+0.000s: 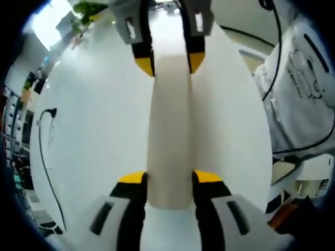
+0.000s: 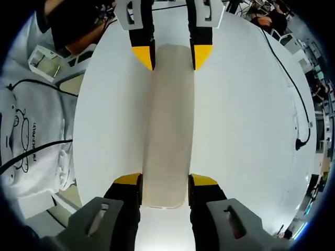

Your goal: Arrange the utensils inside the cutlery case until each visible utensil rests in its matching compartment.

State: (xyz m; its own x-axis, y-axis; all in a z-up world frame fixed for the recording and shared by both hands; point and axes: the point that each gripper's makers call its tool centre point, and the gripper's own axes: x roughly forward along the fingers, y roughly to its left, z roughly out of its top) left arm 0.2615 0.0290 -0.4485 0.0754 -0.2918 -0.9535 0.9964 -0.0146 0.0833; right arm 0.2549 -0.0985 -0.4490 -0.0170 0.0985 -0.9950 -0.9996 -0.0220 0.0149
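Both your grippers hold one long beige cutlery case over the white table.

In the left gripper view, your left gripper [image 1: 168, 180] clamps the cutlery case [image 1: 168, 130] at bottom centre while the right gripper [image 1: 170, 60] grips its far end at top centre. The case runs down the frame's middle above the table [image 1: 94, 130]. A person's white shirt [image 1: 303, 78] sits at the right edge.

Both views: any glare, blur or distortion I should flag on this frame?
Left gripper view: bright window glare upper left, strong fisheye bending of the white table, beige case slightly soft. Right gripper view: even light, the case sharper, same fisheye curve, soft shadow under its near end.
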